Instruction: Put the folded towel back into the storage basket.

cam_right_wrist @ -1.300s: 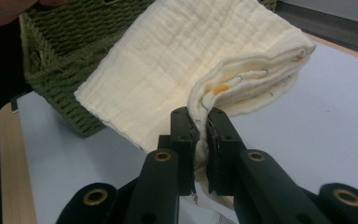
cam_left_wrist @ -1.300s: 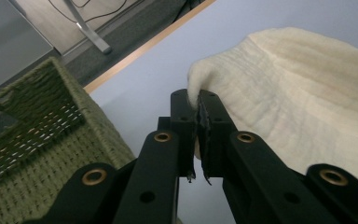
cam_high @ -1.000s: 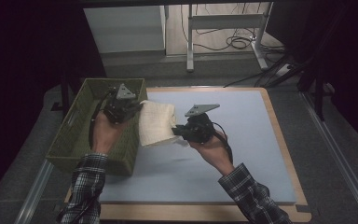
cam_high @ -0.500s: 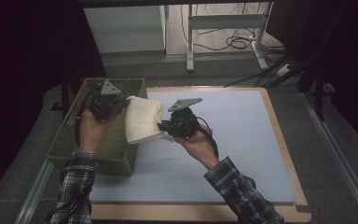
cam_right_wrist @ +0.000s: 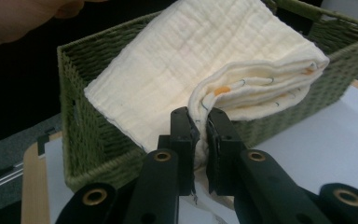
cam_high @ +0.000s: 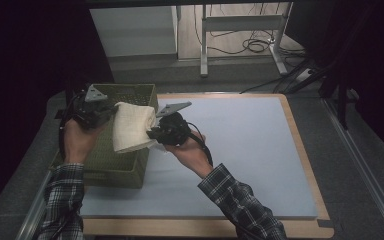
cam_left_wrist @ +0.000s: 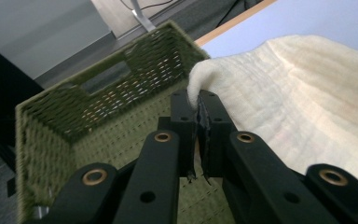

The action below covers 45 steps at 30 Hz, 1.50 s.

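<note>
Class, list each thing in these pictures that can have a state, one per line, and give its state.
Folded cream cloth: held up over the basket's rim, pinched at two sides.
Green woven basket: upright, open-topped, on the table.
Left hand-held gripper: shut on the cloth.
Right hand-held gripper: shut on the cloth.

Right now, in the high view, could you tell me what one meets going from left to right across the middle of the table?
Left gripper over the green basket → folded cream cloth held between both grippers → right gripper → bare blue mat → wooden table edge.
</note>
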Available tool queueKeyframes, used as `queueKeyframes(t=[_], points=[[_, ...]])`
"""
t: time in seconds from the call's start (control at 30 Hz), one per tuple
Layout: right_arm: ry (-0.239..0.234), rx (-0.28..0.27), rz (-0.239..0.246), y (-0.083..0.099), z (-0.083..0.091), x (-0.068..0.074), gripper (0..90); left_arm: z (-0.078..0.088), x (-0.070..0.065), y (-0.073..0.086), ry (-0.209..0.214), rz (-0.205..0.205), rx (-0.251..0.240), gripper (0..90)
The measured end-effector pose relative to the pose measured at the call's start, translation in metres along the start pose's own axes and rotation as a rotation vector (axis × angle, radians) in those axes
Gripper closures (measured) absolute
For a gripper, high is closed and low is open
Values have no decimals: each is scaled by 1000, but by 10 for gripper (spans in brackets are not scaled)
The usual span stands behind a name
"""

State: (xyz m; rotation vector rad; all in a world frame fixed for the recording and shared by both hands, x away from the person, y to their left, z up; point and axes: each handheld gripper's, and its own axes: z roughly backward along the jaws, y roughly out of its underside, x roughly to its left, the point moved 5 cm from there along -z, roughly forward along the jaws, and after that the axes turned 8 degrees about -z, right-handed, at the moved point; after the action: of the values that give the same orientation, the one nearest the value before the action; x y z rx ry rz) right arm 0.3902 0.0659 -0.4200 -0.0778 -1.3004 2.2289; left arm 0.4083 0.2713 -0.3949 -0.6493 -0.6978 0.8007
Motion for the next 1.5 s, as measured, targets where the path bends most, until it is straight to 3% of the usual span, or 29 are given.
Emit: queueKeyframes(t=[0.47, 1.07, 1.3, 1.5], points=[[-49, 33, 13, -9, -45, 29, 821, 11, 28, 33, -52, 26, 56, 860], [-74, 110, 35, -4, -107, 60, 817, 10, 49, 81, -78, 83, 110, 860], [-57, 142, 48, 1, -120, 63, 816, 2, 51, 91, -64, 97, 123, 860], [-19, 162, 44, 7, -119, 55, 815, -15, 45, 90, -37, 87, 129, 859]])
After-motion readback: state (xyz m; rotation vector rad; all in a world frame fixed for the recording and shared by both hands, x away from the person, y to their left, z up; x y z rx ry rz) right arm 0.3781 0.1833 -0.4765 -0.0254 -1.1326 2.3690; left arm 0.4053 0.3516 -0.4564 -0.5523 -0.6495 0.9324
